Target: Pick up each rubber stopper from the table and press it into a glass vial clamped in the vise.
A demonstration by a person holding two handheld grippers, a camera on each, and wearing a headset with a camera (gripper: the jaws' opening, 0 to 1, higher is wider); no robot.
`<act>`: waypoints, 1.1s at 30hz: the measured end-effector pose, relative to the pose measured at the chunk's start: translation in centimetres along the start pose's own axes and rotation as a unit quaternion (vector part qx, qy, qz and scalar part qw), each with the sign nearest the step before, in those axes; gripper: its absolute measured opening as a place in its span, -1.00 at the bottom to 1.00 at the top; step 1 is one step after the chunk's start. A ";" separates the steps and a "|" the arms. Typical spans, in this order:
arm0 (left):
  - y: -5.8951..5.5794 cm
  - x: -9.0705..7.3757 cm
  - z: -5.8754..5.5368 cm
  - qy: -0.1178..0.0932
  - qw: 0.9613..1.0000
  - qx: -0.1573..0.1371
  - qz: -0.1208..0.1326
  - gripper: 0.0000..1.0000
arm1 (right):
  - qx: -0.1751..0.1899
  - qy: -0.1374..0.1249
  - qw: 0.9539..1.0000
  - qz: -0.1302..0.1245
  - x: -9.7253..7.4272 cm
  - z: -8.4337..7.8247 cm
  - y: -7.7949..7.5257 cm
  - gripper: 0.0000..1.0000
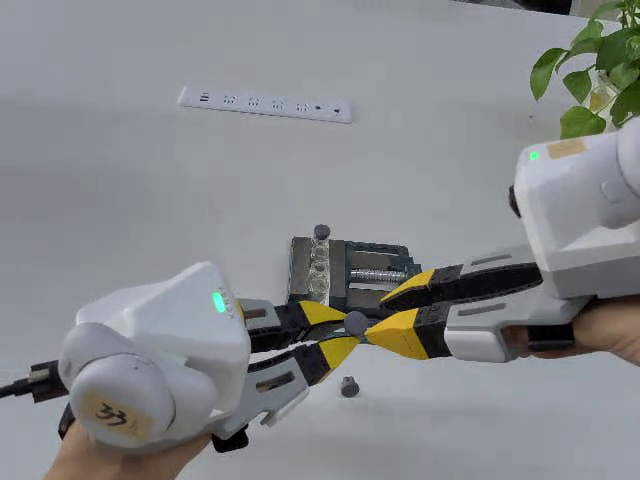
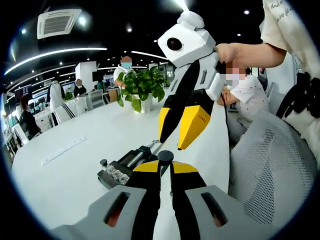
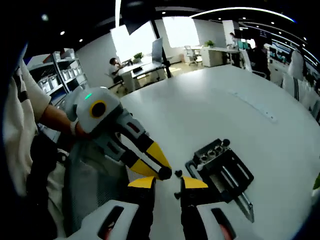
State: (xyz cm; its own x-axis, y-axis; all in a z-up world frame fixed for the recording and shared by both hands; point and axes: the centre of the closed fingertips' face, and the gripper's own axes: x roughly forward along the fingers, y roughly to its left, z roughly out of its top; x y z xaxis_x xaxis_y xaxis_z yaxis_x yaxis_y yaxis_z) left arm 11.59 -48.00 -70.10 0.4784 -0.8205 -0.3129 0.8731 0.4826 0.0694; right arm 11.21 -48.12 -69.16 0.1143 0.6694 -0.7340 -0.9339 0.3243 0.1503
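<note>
The left gripper (image 1: 347, 330) has its jaws clamped on a dark rubber stopper (image 1: 355, 323), held above the table (image 1: 150, 200) near the vise (image 1: 345, 272) and its glass vials (image 1: 319, 268). The right gripper (image 1: 377, 315) meets it tip to tip, with its jaws apart just beside that stopper. A second stopper (image 1: 349, 386) lies on the table below.

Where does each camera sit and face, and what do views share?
Head view: on the headset, looking down at the white table; left gripper, right gripper and right hand show.
Left gripper view: on the left gripper, facing the open right gripper; own shut jaws, the person's sleeve show.
Right gripper view: on the right gripper, facing the left gripper; own jaws, left arm show.
All share the dark metal vise and the grey rubber stopper at the left gripper's tips.
</note>
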 end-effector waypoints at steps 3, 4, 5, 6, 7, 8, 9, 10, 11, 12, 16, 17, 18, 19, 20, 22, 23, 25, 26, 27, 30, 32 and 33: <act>-0.4 0.1 -0.2 0.007 1.000 0.005 -0.011 -0.94 | -0.051 0.026 0.998 0.001 0.1 -0.1 0.2 -0.72; -0.5 0.2 -0.4 0.011 1.000 0.007 -0.014 -0.94 | -0.062 0.036 0.997 0.008 0.2 -0.3 0.4 -0.74; -0.5 0.3 -0.4 0.013 1.000 0.005 -0.016 -0.94 | -0.074 0.045 0.996 0.015 0.2 -0.5 0.5 -0.74; -0.7 0.3 -0.6 0.016 1.000 0.003 -0.021 -0.94 | -0.081 0.051 0.995 0.014 0.3 -0.5 0.5 -0.75; -0.8 0.4 -0.7 0.019 1.000 0.001 -0.025 -0.94 | -0.085 0.057 0.995 0.017 0.3 -0.6 0.6 -0.75; -0.8 0.5 -0.6 0.021 1.000 0.003 -0.024 -0.94 | -0.090 0.061 0.994 0.021 0.4 -0.7 0.7 -0.75; -1.0 0.5 -0.7 0.024 0.999 0.004 -0.026 -0.94 | -0.098 0.066 0.993 0.024 0.5 -0.7 0.8 -0.75; -0.9 0.5 -0.7 0.024 0.999 0.003 -0.027 -0.94 | -0.104 0.075 0.991 0.029 0.5 -0.9 0.8 -0.75; -0.8 0.5 -0.8 0.024 0.999 0.001 -0.028 -0.94 | -0.119 0.088 0.988 0.030 0.5 -1.2 0.9 -0.76; -0.9 0.5 -0.8 0.025 0.999 0.001 -0.028 -0.94 | -0.130 0.097 0.986 0.029 0.6 -1.3 0.9 -0.76; -1.3 0.7 -1.1 0.036 0.999 0.009 -0.036 -0.94 | -0.152 0.115 0.981 0.029 0.8 -1.6 0.9 -0.76; -1.5 0.7 -1.2 0.038 0.999 0.010 -0.038 -0.94 | -0.157 0.122 0.979 0.032 0.8 -1.7 0.9 -0.76; -1.7 0.8 -1.1 0.039 0.998 0.009 -0.040 -0.94 | -0.164 0.127 0.978 0.035 0.8 -1.8 0.9 -0.76; -1.8 0.9 -1.1 0.040 0.998 0.008 -0.041 -0.94 | -0.169 0.132 0.976 0.040 0.9 -1.8 1.0 -0.77; -1.9 0.9 -1.1 0.042 0.998 0.007 -0.043 -0.94 | -0.169 0.134 0.976 0.041 0.9 -1.8 1.0 -0.78; -2.0 1.0 -1.2 0.047 0.998 0.008 -0.045 -0.94 | -0.170 0.140 0.974 0.048 1.1 -2.0 0.9 -0.78; -2.1 1.0 -1.3 0.049 0.998 0.008 -0.047 -0.94 | -0.173 0.143 0.973 0.050 1.1 -2.1 1.0 -0.78; -2.2 1.0 -1.3 0.052 0.997 0.004 -0.050 -0.94 | -0.178 0.149 0.971 0.053 1.1 -2.3 1.0 -0.78; -2.2 1.0 -1.4 0.055 0.997 0.003 -0.051 -0.94 | -0.180 0.153 0.970 0.056 1.2 -2.4 1.1 -0.78; -2.2 1.1 -1.5 0.058 0.997 0.004 -0.052 -0.94 | -0.181 0.154 0.970 0.057 1.2 -2.4 1.1 -0.79; -2.4 1.1 -1.7 0.066 0.996 0.000 -0.056 -0.94 | -0.188 0.162 0.967 0.060 1.5 -2.6 1.2 -0.81; -2.4 1.2 -1.8 0.070 0.996 0.001 -0.059 -0.94 | -0.201 0.173 0.962 0.060 1.5 -2.9 1.3 -0.81; -2.5 1.2 -1.7 0.071 0.996 0.003 -0.060 -0.94 | -0.201 0.174 0.962 0.060 1.5 -2.9 1.3 -0.81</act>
State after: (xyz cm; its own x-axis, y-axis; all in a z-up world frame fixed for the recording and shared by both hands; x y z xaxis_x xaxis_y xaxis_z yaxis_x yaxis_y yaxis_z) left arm 9.83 -49.64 -72.30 0.3532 -0.8203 -0.4499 0.9238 0.3817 0.0293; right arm 9.24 -48.61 -71.98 -0.0585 0.3986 -0.9153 -0.9968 -0.0728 0.0320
